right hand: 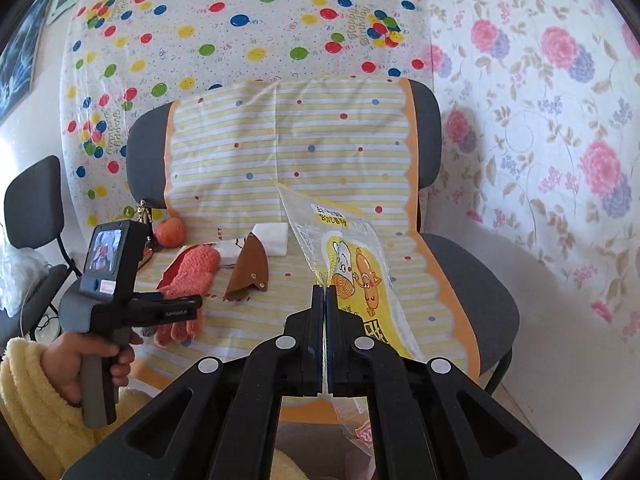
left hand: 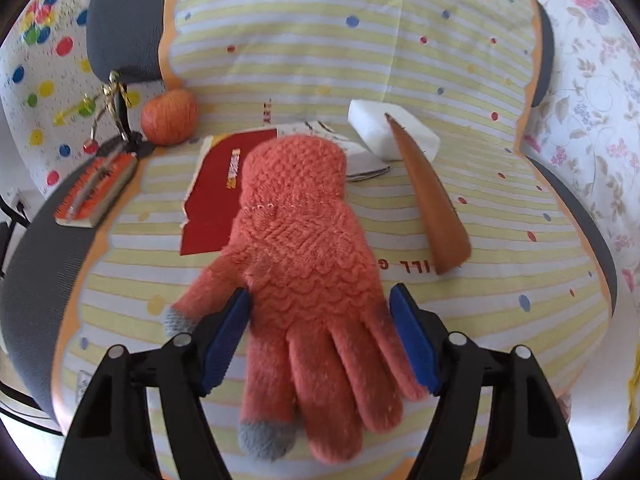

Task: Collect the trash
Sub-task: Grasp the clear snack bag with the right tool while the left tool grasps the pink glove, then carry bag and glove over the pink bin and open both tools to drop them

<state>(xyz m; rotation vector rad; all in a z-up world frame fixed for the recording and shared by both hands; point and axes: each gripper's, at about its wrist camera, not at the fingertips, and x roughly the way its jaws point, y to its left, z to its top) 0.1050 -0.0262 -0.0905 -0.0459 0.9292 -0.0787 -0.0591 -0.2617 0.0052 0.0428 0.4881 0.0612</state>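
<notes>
A grey chair (right hand: 472, 280) stood draped with a yellow-striped, dotted cloth (left hand: 280, 60). On the seat lay an orange knitted glove (left hand: 304, 264) with grey fingertips, partly over a red card (left hand: 212, 196). Beyond it sat a white block (left hand: 372, 128), with a brown leather pouch (left hand: 436, 204) leaning against it. An orange yarn ball (left hand: 170, 116) rested at the back left, near an orange book (left hand: 96, 192). A balloon-print sheet (right hand: 240, 32) and floral sheet (right hand: 560, 120) hung behind. A second grey chair (right hand: 36, 196) stood to the left.

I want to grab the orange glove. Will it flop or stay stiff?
Probably floppy: the glove is soft knitted wool, lying limp on the cloth. Likely light and not slippery, since the fuzzy knit should catch between the left gripper's open pads.
</notes>
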